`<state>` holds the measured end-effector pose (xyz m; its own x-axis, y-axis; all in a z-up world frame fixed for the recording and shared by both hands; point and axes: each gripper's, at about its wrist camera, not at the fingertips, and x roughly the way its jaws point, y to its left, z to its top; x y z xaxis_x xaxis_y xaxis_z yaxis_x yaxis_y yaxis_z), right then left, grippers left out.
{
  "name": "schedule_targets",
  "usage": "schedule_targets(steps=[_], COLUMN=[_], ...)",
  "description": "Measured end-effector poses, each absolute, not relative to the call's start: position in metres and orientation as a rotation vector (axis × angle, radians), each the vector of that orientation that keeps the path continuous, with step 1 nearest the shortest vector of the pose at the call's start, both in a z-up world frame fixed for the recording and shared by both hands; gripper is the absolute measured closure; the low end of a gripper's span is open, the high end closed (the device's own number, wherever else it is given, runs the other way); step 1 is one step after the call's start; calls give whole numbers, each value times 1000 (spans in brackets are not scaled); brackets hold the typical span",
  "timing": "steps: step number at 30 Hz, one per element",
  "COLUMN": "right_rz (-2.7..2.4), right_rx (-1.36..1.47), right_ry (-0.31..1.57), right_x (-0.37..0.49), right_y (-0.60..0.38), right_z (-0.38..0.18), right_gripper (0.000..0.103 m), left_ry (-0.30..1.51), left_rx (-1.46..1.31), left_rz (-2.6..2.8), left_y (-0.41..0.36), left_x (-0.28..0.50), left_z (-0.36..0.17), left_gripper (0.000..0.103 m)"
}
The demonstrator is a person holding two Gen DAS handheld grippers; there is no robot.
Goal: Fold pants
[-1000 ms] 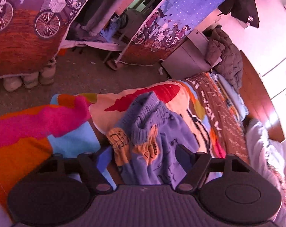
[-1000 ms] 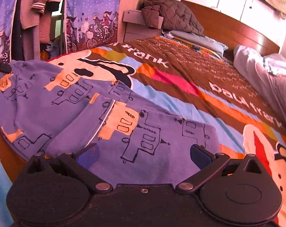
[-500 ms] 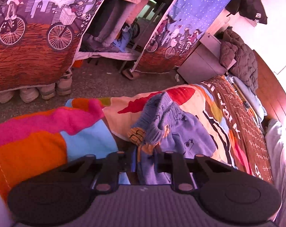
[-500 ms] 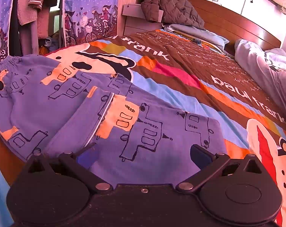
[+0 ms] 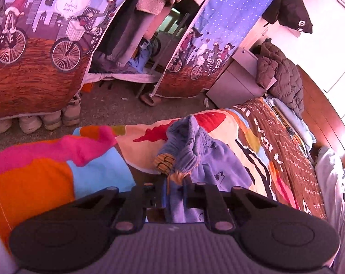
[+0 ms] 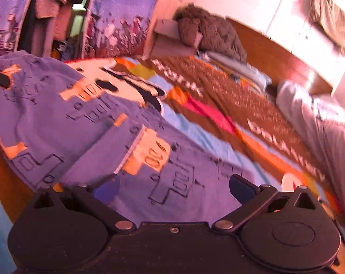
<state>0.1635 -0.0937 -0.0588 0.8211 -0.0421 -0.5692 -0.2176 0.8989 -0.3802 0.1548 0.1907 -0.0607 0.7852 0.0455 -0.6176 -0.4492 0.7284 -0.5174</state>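
Purple pants (image 6: 47, 118) with orange and black drawings lie spread on a colourful bedspread (image 6: 218, 118). In the left wrist view their ribbed waistband end (image 5: 184, 137) is bunched up and raised off the bedspread (image 5: 35, 182). My left gripper (image 5: 174, 191) has that cloth pinched between its pads, and its jaws are still closing. My right gripper (image 6: 172, 187) is open and hovers low over a pant leg, fingers wide apart with the flat cloth beneath them. The right wrist view is blurred and tilted.
The bed's edge drops to a floor with several shoes (image 5: 47, 121) under a printed curtain wardrobe (image 5: 35, 45). A nightstand (image 5: 236, 84) with a brown quilted jacket (image 5: 282, 77) stands by the wooden headboard (image 6: 275, 52). Grey bedding (image 6: 320, 132) lies at the right.
My left jaws went from wide open to closed on the pants' waistband end, which bunched and rose. The right wrist view has rolled and shifted, now blurred; its jaws stay open.
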Motion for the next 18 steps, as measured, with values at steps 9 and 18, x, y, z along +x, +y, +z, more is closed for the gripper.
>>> schedule_targets(steps=[9, 18], right_rz=[105, 135], right_rx=[-492, -389], right_ry=[625, 642], right_x=[167, 171], right_y=[-89, -103], right_z=[-63, -55], right_gripper=[1, 1], left_ry=[547, 472], left_rx=[-551, -236], left_rz=[264, 157], left_y=[166, 108], left_x=[154, 155], left_z=[-40, -5], left_gripper=[91, 92])
